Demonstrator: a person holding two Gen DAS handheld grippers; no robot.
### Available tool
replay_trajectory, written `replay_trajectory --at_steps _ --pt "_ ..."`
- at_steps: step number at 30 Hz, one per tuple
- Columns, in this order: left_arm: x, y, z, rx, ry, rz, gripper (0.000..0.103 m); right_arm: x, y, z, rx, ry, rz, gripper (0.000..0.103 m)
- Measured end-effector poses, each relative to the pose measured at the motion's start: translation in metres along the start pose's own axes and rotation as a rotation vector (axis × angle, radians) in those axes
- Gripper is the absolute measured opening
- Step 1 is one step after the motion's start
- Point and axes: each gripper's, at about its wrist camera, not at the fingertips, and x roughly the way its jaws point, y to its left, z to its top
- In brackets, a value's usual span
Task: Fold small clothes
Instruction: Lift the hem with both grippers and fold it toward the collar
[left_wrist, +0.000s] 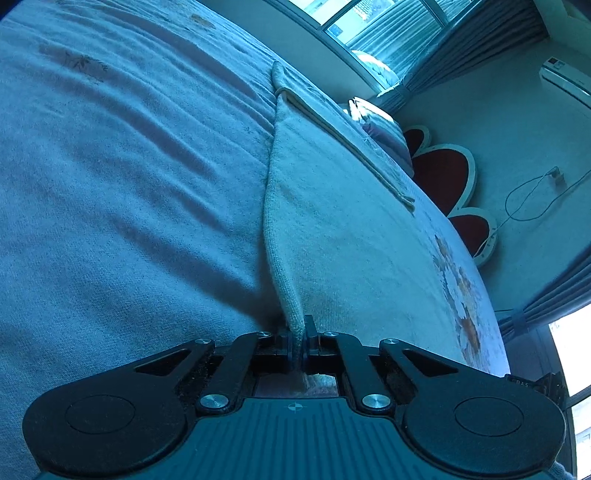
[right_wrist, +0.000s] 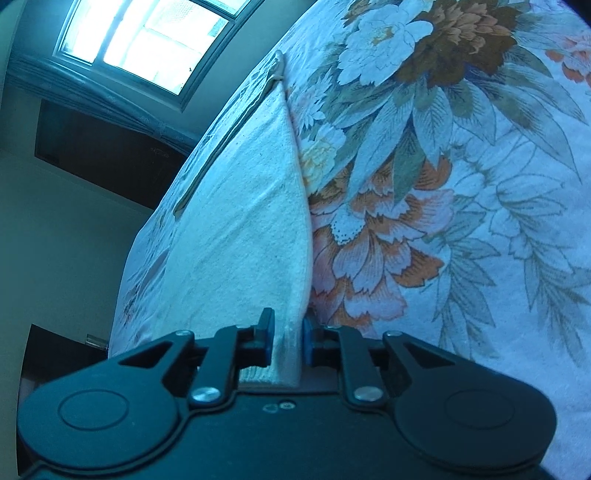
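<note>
The left gripper (left_wrist: 297, 345) is clamped on one near corner of the white cloth (left_wrist: 332, 236), the right gripper (right_wrist: 288, 341) on another. From both, the cloth runs straight ahead, its long axis away, to its far edge on the floral bedspread (right_wrist: 461, 184).

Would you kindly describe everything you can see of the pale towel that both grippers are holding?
The towel is a pale, whitish terry-like cloth with a stitched hem along its edges. It lies spread over the floral bedspread, and its far end looks folded into a narrow band. The left gripper pinches one near corner, pulling the edge up into a ridge; the right gripper has its jaws closed on the other near edge, likewise lifted. Faint yellowish marks show near the grips.
</note>
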Motion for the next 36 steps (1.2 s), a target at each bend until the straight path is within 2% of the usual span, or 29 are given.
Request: replay_trajectory --at_steps 2,3,9,14,18,23,30,36 --pt "-0.002 -0.001 0.001 0.017 0.000 0.004 0.004 0.004 0.004 0.003 -0.011 0.000 -0.008 0.007" --pt "-0.002 -0.002 0.002 0.024 -0.004 0.004 0.004 0.008 0.006 0.005 -0.035 0.006 -0.023 0.006" --pt "-0.023 -0.009 0.012 0.023 -0.089 -0.069 0.004 -0.011 0.033 0.005 -0.117 -0.074 -0.003 0.005" --pt "-0.030 -0.025 0.049 0.017 -0.180 -0.132 0.004 -0.026 0.062 0.022 -0.196 -0.147 0.017 0.005" --pt "-0.025 -0.041 0.085 0.020 -0.237 -0.166 0.004 -0.027 0.085 0.056 -0.237 -0.200 0.044 0.005" --pt "-0.005 -0.061 0.131 0.033 -0.276 -0.171 0.004 -0.008 0.113 0.110 -0.299 -0.213 0.063 0.005" --pt "0.043 -0.073 0.203 0.038 -0.307 -0.136 0.004 0.029 0.135 0.181 -0.343 -0.226 0.067 0.005" --pt "0.101 -0.073 0.259 0.036 -0.301 -0.102 0.003 0.075 0.134 0.240 -0.336 -0.204 0.068 0.005"
